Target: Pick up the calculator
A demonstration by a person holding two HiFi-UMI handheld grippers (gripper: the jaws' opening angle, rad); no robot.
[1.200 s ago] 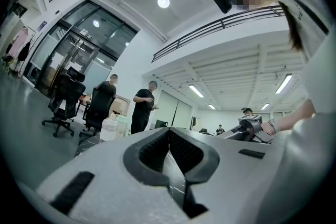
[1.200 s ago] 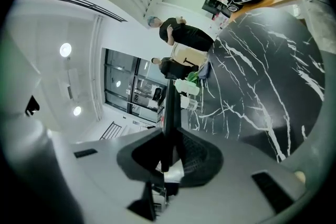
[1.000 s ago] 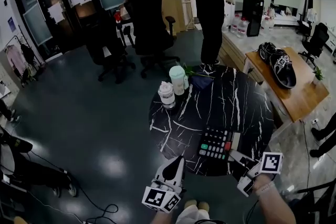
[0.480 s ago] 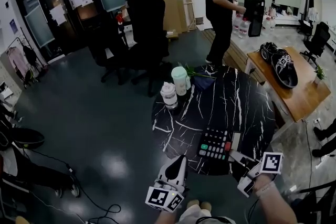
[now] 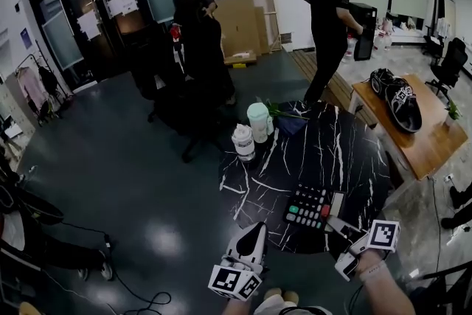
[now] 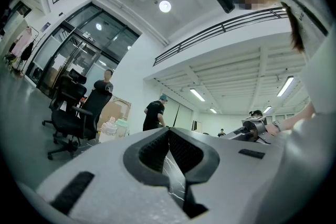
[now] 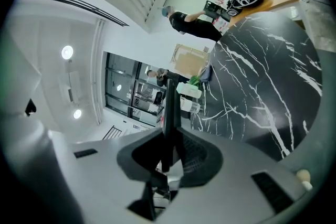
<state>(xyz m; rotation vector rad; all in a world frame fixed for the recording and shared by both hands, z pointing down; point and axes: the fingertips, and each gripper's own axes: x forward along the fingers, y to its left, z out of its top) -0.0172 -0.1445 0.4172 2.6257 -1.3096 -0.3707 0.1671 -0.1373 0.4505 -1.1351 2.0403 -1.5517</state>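
Observation:
The calculator (image 5: 308, 206), black with green, white and red keys, lies near the front edge of the round black marble table (image 5: 332, 151). My right gripper (image 5: 333, 221) reaches in from the lower right and is shut on the calculator's near right edge. In the right gripper view the calculator (image 7: 169, 107) shows edge-on as a thin dark slab rising out of the clamped right gripper (image 7: 167, 150). My left gripper (image 5: 259, 226) hovers at the table's front left edge, short of the calculator, shut and holding nothing. Its closed pads meet in the left gripper view too (image 6: 169, 135).
Two lidded containers (image 5: 243, 142) (image 5: 258, 122) and a blue cloth with a green sprig (image 5: 286, 118) stand at the table's far side. A wooden desk (image 5: 431, 147) with black gear is at right. Two people (image 5: 193, 7) (image 5: 328, 11) and office chairs (image 5: 184, 96) stand beyond.
Both grippers stay where they were, the right still clamped on the calculator. The person at the back has walked right toward the desk; the view has tilted up a little.

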